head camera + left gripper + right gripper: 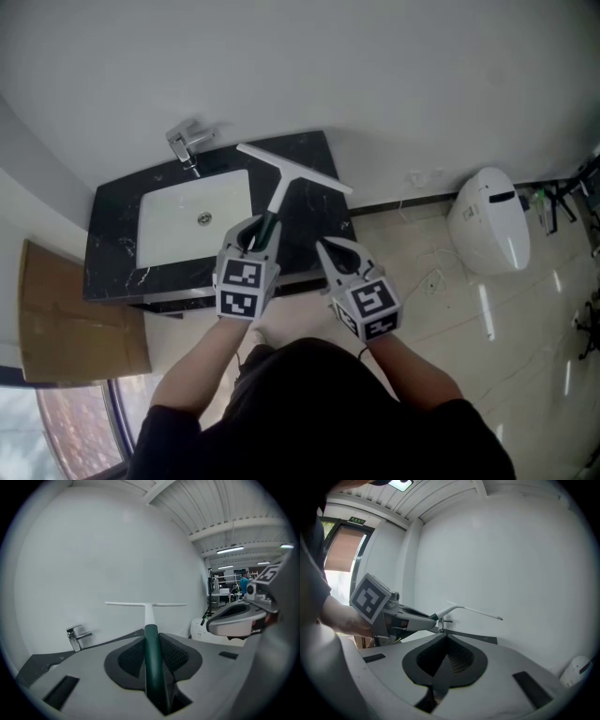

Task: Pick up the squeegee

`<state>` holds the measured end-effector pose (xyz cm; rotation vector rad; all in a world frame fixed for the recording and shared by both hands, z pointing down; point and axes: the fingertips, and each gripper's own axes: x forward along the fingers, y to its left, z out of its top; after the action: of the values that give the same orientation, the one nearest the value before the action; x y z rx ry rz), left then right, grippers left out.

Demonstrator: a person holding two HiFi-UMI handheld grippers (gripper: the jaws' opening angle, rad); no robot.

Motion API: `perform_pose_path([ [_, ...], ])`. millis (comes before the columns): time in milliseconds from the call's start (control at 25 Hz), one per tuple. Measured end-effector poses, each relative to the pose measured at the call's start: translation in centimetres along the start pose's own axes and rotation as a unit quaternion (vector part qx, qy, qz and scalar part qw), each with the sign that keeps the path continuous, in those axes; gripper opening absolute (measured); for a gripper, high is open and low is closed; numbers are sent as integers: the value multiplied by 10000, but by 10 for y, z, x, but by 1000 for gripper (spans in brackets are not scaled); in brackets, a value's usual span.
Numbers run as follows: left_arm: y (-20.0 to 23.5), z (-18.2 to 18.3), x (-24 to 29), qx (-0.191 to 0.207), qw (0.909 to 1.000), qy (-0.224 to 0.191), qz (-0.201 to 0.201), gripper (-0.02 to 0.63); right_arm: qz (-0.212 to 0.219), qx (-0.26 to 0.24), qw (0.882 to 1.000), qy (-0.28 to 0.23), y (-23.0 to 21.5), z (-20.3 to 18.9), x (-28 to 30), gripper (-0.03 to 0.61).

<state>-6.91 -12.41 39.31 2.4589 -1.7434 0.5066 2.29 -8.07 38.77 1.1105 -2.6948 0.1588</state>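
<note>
Head view first: we see the left gripper (253,232) clamped on the dark green handle of the white T-shaped squeegee (292,169). The squeegee is lifted clear above the black marble-look countertop (112,246), with its blade toward the wall. The right gripper (326,247) is just beside it, its jaws drawn together on nothing. Set in the countertop is the white rectangular sink basin (169,225), where we make out only a round drain at its middle. The chrome faucet (187,142) stands behind it, and a white toilet (492,220) sits on the floor well to the right.

Left gripper view: we look along the left gripper (151,641). Its jaws stand narrow and its pads press both sides of the green handle. The squeegee (149,613) runs straight out to a level blade against the white wall. The right gripper (239,620) shows at the right edge and the faucet (75,637) low at the left.

Right gripper view: the right gripper (444,641) has its jaw tips meeting, with nothing between them. At the left the left gripper (408,620) carries the squeegee (473,611), with the blade slanting to the right.
</note>
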Motion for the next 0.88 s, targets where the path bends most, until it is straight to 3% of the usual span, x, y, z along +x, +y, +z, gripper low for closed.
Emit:
perform_pose_path([
  [400,12,-8,-52,118,9992,-206,-322,100,-120,-194,9997,-44,38,1,9,8],
  [880,36,-12,-64,38,9982,-288,-530,100,-247,-188,9995,-79,66,19,28,8],
])
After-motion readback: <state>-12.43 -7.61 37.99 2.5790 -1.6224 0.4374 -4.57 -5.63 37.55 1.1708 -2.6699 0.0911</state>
